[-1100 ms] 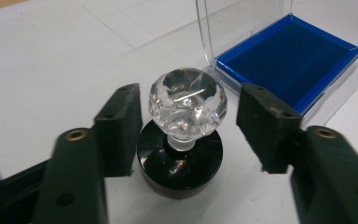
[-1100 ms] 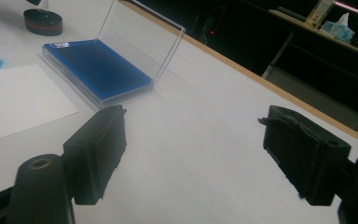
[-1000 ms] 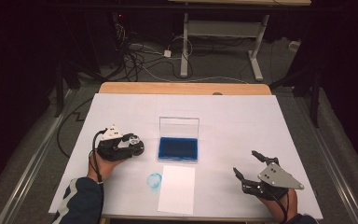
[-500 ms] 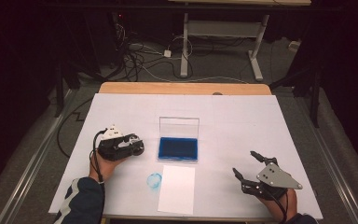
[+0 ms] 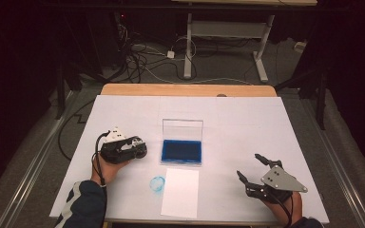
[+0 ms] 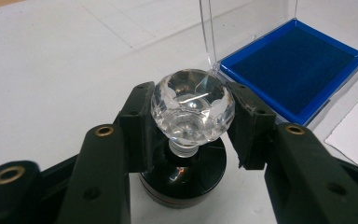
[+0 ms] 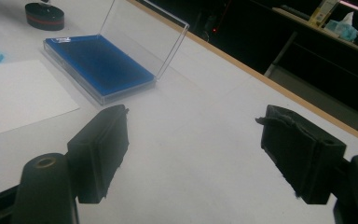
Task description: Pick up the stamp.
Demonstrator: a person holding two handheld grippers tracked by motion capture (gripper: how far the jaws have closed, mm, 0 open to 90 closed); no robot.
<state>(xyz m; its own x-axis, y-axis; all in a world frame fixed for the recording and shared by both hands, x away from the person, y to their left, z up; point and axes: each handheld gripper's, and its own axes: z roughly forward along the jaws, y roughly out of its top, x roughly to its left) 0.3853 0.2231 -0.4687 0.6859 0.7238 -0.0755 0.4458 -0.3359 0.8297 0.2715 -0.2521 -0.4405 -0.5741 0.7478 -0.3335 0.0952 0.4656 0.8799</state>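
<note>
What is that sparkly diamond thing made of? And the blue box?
The faceted clear knob of the stamp looks like glass or clear acrylic: see-through, glossy, with cut faces catching light; which one, I cannot tell. Its black base looks like shiny plastic. The ink pad case has a clear hard-plastic lid and a matt, felt-like blue pad.

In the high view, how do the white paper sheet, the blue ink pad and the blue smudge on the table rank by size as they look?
1. White paper sheet, though it lies nearer the camera than the pad, so the lead is uncertain.
2. Blue ink pad.
3. Blue smudge, clearly smallest.
</note>
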